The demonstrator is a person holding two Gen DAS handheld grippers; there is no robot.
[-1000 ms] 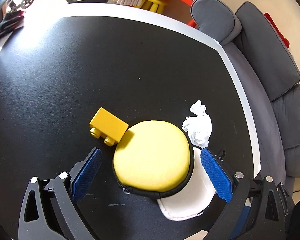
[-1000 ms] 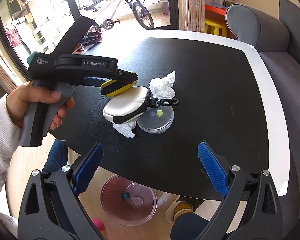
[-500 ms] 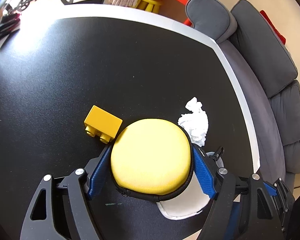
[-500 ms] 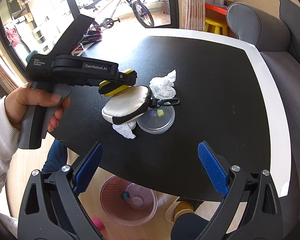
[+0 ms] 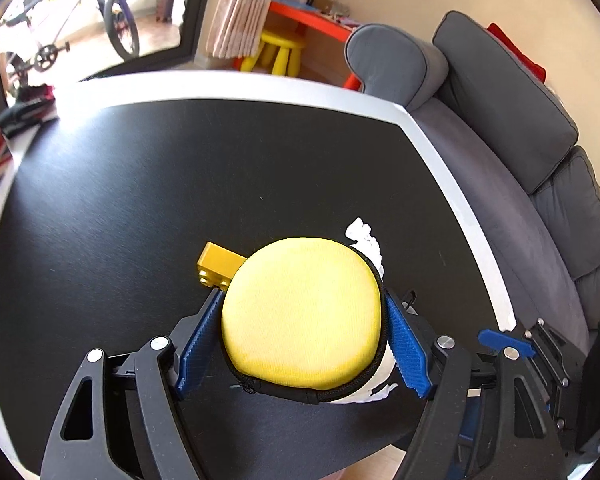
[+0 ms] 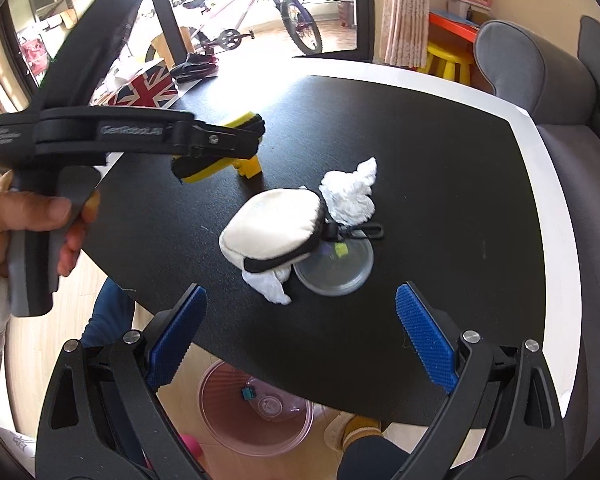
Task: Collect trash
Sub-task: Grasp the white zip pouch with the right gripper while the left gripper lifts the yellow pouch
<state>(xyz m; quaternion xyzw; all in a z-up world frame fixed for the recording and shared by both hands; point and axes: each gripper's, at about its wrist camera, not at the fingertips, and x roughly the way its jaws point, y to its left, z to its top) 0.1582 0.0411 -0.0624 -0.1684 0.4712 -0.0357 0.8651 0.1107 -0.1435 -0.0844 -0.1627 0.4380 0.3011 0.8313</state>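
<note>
Tissue point(image 6: 350, 196) is lying on the table point(image 6: 440, 128) ahead of my right gripper point(image 6: 300, 344), gaping empty and nearer to it (my left gripper point(image 5: 300, 344) is clamping the yellow pouch point(image 5: 300, 316), lifted clear).

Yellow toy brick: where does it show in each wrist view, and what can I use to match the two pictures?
Left wrist: yellow toy brick lies left of centre on the table, partly hidden behind the yellow pouch clamped in the left gripper.
Right wrist: brick is upper middle, just past the left gripper's tips, beyond the white pouch.
Shared landmark: the crumpled tissue, right of the brick in both.
</note>
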